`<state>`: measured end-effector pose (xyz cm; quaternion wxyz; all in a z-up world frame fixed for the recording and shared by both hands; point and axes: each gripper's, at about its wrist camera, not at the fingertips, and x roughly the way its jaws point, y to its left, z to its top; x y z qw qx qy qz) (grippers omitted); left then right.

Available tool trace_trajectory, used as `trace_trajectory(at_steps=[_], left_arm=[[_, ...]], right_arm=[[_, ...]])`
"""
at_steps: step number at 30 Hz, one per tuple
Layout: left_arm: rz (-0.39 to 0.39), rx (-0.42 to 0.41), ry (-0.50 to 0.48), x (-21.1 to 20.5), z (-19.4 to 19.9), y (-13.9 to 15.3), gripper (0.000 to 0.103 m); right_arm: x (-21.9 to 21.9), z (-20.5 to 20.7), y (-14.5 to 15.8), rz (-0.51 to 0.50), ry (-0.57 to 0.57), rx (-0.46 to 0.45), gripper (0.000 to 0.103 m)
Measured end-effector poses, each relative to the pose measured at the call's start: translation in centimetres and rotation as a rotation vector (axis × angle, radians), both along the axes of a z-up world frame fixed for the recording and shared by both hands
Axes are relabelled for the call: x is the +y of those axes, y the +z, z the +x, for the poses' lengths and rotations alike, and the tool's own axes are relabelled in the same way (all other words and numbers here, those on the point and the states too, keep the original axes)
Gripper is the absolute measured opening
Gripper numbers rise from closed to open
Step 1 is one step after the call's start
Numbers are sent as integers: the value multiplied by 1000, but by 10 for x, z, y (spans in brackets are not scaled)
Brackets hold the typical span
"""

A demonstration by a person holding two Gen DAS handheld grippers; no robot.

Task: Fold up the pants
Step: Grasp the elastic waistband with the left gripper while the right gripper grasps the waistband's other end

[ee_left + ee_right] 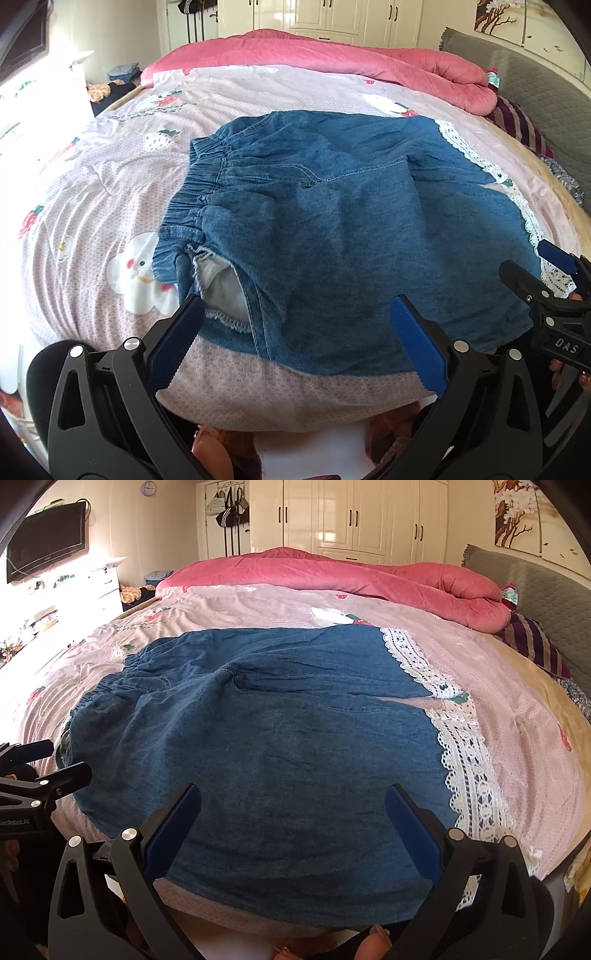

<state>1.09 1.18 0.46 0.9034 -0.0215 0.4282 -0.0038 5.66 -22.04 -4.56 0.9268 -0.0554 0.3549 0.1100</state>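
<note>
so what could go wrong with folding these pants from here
1. The pocket lining sticks out by the left gripper; it could get folded in as a lump.
2. The pants lie wrinkled near the waistband, so creases may get pressed in.
3. The right gripper may snag the lace hem.

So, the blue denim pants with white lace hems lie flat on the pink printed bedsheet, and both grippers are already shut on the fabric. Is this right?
Not quite. The blue denim pants with white lace hems do lie flat on the pink printed bedsheet, but neither gripper is shut. The left gripper and right gripper are both open, holding nothing, as each wrist view shows.
</note>
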Motion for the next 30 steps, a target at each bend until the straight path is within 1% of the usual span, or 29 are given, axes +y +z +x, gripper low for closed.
trace_trajectory(at_steps=[3,5,6,9,10,12,14,16,18,19,21,22,23,25,27,28,29,30], left_arm=[[5,2,2,10,11,2,94],[29,-8,13,22,24,7,94],[40,-17,22,28,32,11,94],[51,-53,54,53,64,25,94],[68,-52,56,62,81,27,94],[105,-37,47,72,110,27,94],[124,-16,37,80,136,23,94],[107,24,34,92,163,16,94],[78,35,34,101,180,13,94],[82,45,17,103,191,9,91],[90,73,-7,104,204,2,81],[92,85,-21,104,211,-2,70],[88,88,-29,105,217,-5,62],[77,113,-44,106,226,-12,56],[94,113,-54,104,231,-16,51],[112,113,-63,103,233,-19,42],[111,115,-65,104,234,-21,36],[99,113,-66,106,234,-22,35]], right_arm=[[0,15,2,-7,16,19,99],[3,30,9,1,48,27,99],[5,40,12,7,68,46,99],[18,61,22,-46,124,30,99],[28,73,27,-66,170,22,99],[40,92,33,-52,236,33,99],[54,117,36,-30,295,60,99],[68,141,36,-33,323,75,99],[79,161,34,-38,348,93,99],[87,177,31,-41,362,113,99],[95,194,28,-49,379,127,99],[101,206,26,-67,383,124,99],[106,217,25,-76,384,125,99],[111,234,24,-78,383,124,99],[116,251,22,-81,383,125,99],[121,261,20,-90,389,127,99],[125,268,18,-105,399,130,99],[131,276,15,-136,407,126,99]])
